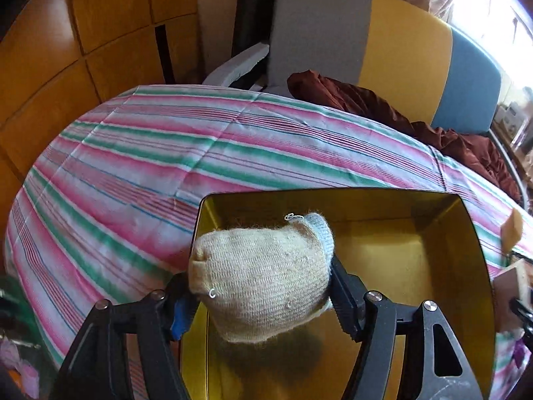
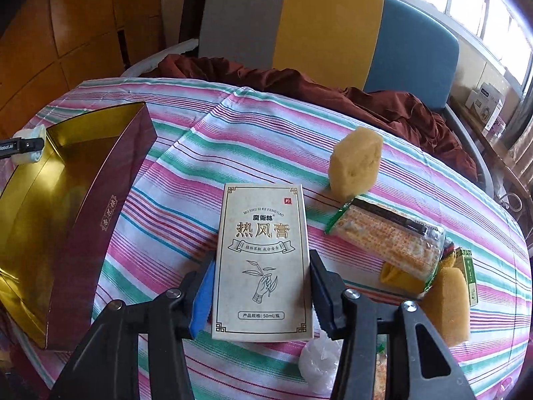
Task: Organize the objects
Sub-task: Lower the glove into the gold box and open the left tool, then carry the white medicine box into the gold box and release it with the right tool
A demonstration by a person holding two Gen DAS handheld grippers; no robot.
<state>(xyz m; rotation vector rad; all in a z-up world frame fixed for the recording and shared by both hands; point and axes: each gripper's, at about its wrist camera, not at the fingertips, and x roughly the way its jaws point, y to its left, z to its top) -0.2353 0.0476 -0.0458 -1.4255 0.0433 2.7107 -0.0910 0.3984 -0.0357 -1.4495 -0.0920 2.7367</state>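
Left fingers (image 1: 344, 295) pinching a knitted sock bundle (image 1: 263, 276) above the gold box (image 1: 466, 233). Right fingers (image 2: 321, 288) clamped on a cream carton (image 2: 263, 260), near the striped bedspread's (image 2: 166, 173) front edge.

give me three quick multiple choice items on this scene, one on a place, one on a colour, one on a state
1. Where is the rolled sock?
A. over the open box
B. on the chair
C. beside the sponge

2. What colour is the inside of the box?
A. white
B. gold
C. blue

3. What are the right tongs doing?
A. hanging free, nothing between them
B. gripping a sponge
C. closed on the cream carton

Answers:
1 A, the left tongs hold it above the box floor.
2 B, the lining shines gold.
3 C, both pads press the carton's long sides.
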